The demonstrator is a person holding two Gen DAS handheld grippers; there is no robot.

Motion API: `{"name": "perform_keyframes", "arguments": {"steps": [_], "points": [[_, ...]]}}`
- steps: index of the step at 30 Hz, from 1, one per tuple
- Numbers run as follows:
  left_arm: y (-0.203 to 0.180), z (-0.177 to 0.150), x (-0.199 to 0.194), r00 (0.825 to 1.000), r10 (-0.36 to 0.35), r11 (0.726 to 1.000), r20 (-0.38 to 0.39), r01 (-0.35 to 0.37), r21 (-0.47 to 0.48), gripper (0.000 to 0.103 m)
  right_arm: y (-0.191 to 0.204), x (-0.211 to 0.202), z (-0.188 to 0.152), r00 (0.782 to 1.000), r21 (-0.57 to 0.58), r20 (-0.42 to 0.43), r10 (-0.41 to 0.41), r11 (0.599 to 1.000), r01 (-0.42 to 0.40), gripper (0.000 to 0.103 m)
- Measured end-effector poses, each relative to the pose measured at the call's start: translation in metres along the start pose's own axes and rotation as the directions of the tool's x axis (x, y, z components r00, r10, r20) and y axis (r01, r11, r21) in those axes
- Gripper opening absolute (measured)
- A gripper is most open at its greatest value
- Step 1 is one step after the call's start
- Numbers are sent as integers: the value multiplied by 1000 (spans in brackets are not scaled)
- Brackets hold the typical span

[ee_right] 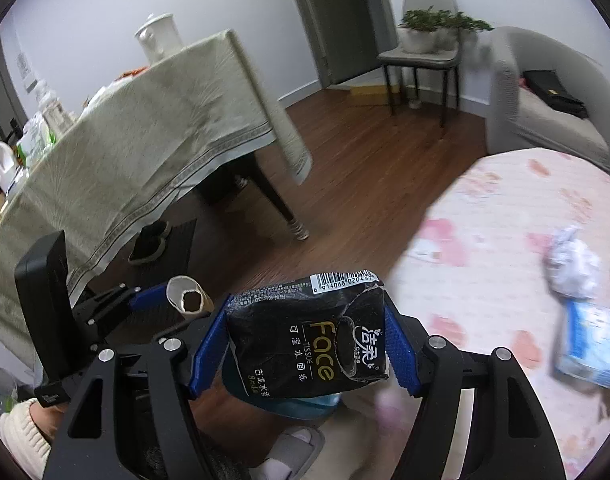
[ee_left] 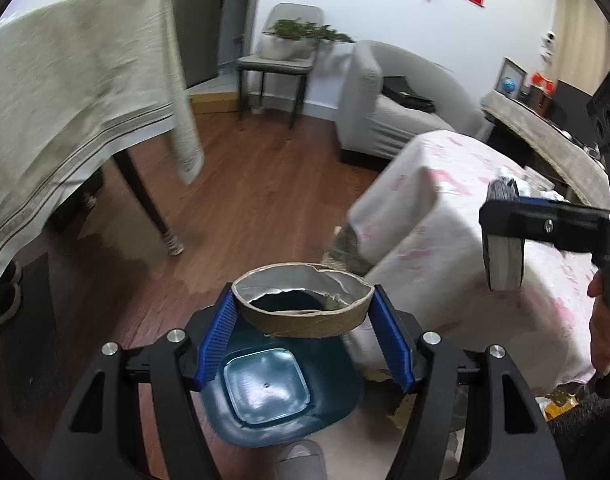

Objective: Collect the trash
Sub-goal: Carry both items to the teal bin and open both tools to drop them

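Observation:
My left gripper [ee_left: 303, 312] is shut on a brown cardboard tube [ee_left: 301, 306] with a torn foil lining, held right above the open blue trash bin [ee_left: 337, 376] on the floor. My right gripper [ee_right: 305, 336] is shut on a black "Face" tissue packet [ee_right: 305, 336], held over the floor at the edge of the pink-patterned table [ee_right: 505, 216]. The right gripper also shows in the left wrist view [ee_left: 505, 216], at the right above that table. The left gripper with the tube [ee_right: 187, 298] shows at the left in the right wrist view. A little of the bin [ee_right: 305, 404] shows under the packet.
A crumpled silver wrapper [ee_right: 571, 264] and a blue-and-white carton [ee_right: 589, 344] lie on the pink table. A big table with a beige cloth [ee_left: 77, 92] stands left, its leg [ee_left: 153, 200] on the wood floor. A grey sofa [ee_left: 385, 100] and a chair with a plant [ee_left: 285, 60] stand behind. My slippered foot [ee_left: 301, 460] is by the bin.

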State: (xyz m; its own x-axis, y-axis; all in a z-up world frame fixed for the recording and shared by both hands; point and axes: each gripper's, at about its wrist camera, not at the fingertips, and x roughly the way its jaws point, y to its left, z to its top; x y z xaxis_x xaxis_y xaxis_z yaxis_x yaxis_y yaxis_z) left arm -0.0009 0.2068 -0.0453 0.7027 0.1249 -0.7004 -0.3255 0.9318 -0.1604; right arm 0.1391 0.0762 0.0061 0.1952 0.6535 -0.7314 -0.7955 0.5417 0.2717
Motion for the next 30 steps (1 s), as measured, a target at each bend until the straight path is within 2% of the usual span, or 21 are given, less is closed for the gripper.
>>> {"name": "perform_keyframes", "arguments": {"steps": [8,11,13,15,23,30], "points": [[50,-10,-6,997,73,993,-29,-76,-93,69,30,56,-3,993,-54,-113,20,998,-26,71],[66,-15,-9,996,86,988,-39,-90,-122,68,44,78,-7,984,-84,-175,26,996,-41,75],[74,-17,-10,994,96,986,-44,-101,-130,68,52,88,-9,981,-103,-193,18,994,-39,81],[80,-18,-11,994,102,985,-49,-108,-135,68,60,96,-10,978,-120,-208,15,992,-41,84],[95,-28,-3,990,102,985,-101,-115,-130,68,60,100,-6,984,-99,-179,17,994,-35,85],[81,-30,12,988,82,992,-132,-94,-84,69,42,78,2,994,-52,-105,15,998,-20,85]]}}
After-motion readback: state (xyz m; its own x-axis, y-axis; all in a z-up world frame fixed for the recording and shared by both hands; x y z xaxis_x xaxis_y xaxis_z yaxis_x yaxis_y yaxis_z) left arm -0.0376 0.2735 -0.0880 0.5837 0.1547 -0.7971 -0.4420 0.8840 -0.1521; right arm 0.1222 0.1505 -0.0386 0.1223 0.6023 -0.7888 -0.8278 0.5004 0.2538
